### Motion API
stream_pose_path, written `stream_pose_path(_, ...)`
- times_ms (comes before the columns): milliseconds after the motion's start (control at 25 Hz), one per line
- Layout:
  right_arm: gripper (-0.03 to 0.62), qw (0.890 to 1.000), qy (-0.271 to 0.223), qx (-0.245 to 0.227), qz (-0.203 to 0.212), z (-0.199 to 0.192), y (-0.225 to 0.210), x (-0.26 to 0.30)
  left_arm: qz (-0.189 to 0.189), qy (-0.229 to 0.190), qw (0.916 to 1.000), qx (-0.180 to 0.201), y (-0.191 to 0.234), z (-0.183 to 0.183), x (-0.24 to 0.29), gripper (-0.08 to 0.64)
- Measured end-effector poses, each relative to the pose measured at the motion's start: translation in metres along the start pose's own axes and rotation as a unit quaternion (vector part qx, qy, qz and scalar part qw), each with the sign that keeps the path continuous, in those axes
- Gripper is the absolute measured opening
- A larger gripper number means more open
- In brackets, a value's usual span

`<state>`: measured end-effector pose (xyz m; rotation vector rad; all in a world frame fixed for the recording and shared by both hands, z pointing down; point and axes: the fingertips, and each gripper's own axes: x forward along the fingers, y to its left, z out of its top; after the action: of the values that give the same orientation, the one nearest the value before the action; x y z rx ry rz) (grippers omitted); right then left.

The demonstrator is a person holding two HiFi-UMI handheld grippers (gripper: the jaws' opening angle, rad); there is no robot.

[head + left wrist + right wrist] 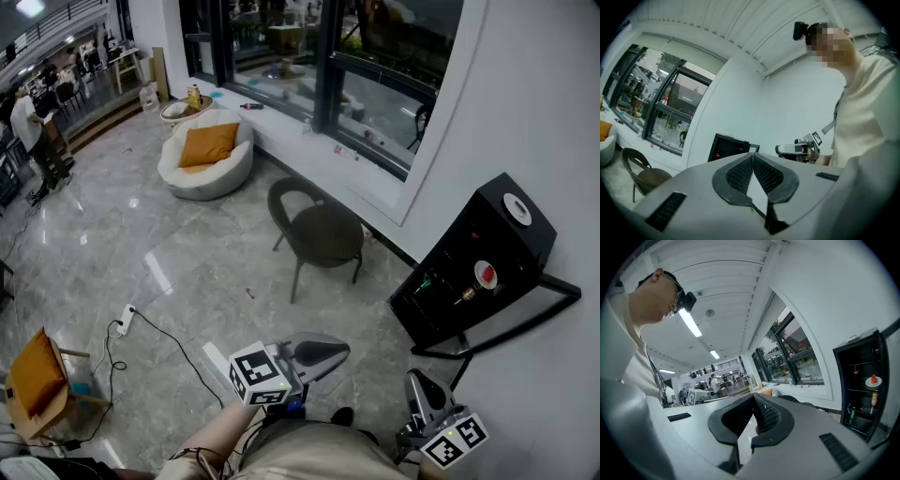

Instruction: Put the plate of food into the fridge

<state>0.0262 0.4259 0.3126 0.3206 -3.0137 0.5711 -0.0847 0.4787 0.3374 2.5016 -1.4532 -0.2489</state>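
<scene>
A small black fridge (478, 267) stands against the white wall at the right, its glass door (520, 317) swung open. On a shelf inside sits a white plate with red food (485, 274), with bottles below it. The right gripper view also shows the fridge (860, 385) and the plate (873, 380). My left gripper (345, 349) is held low near my body, shut and empty, its tips meeting (753, 154). My right gripper (414, 375) is also held low, below the fridge in the head view, shut with nothing in it (753, 395). Neither gripper touches the fridge.
A dark round chair (319, 232) stands on the grey stone floor left of the fridge. Farther back is a white lounge seat with an orange cushion (206, 155) under the window. A power strip with a cable (124, 321) lies at the left, near an orange-cushioned chair (37, 380).
</scene>
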Motion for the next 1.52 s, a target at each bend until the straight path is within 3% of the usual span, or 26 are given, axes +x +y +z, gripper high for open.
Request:
stream_pose_path(160, 0.021, 0.999, -0.012, -0.018, -0.025, -0.002, 0.014, -0.024, -0.041, -0.018, 0.999, 0.003, -0.028, 0.008, -0.004, 0.011)
stream_pose_path(360, 0.021, 0.998, -0.04, -0.051, -0.014, 0.015, 0.013, -0.014, -0.035, -0.025, 0.9968, 0.068, -0.024, 0.039, 0.002, 0.011)
stream_pose_path(600, 0.021, 0.996, -0.024, -0.063, -0.05, 0.018, 0.006, -0.031, -0.049, -0.039, 0.9968, 0.049, -0.022, 0.053, 0.023, 0.011)
stream_pose_path(880, 0.023, 0.997, -0.025, -0.027, -0.067, 0.017, -0.017, -0.04, -0.051, -0.027, 0.9977, 0.037, -0.034, 0.044, 0.043, 0.011)
stream_pose_path(1040, 0.023, 0.998, -0.048, 0.009, -0.048, 0.023, -0.03, -0.038, -0.052, -0.018, 0.9976, 0.041, -0.038, 0.051, 0.058, 0.011)
stream_pose_path(1520, 0.023, 0.997, -0.062, 0.019, -0.033, 0.037, -0.069, -0.05, -0.042, -0.004, 0.998, 0.046, -0.039, 0.057, 0.11, 0.011)
